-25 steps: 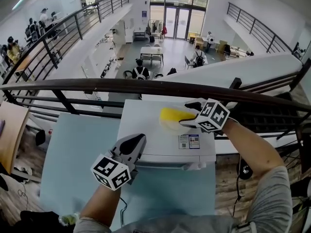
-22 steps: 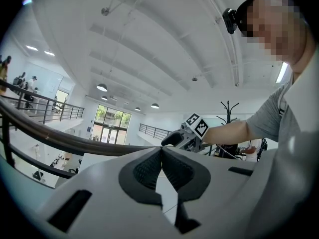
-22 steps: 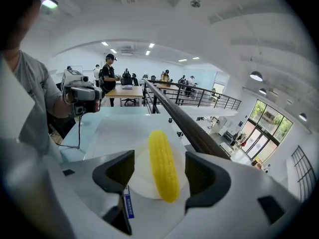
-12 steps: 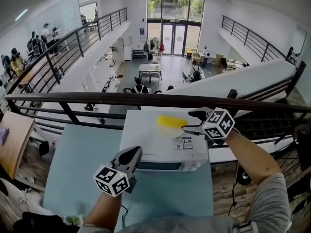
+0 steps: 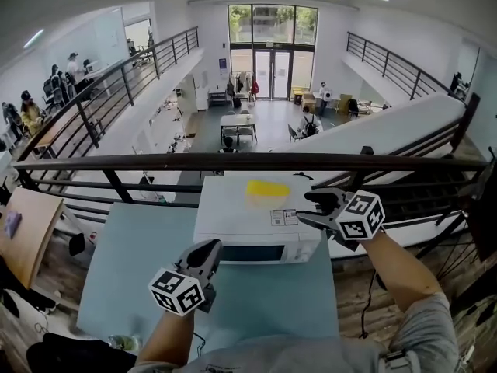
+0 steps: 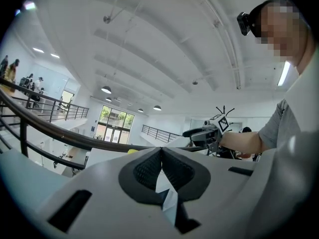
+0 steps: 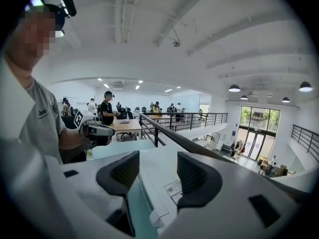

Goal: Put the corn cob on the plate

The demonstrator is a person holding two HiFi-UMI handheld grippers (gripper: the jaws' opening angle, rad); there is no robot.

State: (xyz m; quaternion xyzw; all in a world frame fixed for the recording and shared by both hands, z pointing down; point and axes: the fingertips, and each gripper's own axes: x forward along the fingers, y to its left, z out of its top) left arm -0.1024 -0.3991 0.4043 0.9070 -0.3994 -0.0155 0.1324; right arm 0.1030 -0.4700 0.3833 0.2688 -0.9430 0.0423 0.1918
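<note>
The yellow corn cob (image 5: 267, 189) lies on a pale plate (image 5: 262, 201) on top of a white microwave (image 5: 233, 228); a sliver of the corn cob (image 6: 131, 151) shows in the left gripper view. My right gripper (image 5: 305, 207) hovers just right of the cob, apart from it. It is open, its jaws have just been closing a little, and nothing is between them (image 7: 157, 176). My left gripper (image 5: 205, 252) is over the table in front of the microwave's left half, shut and empty, its pads meeting (image 6: 160, 152).
The microwave stands on a light blue table (image 5: 128, 278) against a dark railing (image 5: 155, 162) over a drop to the hall below. A wooden desk (image 5: 23, 228) is at the left. Cables hang by the table's right side.
The right gripper has pulled back from the corn cob, to the right and toward me, leaving it on the plate. The left gripper has drawn back from the microwave's front.
</note>
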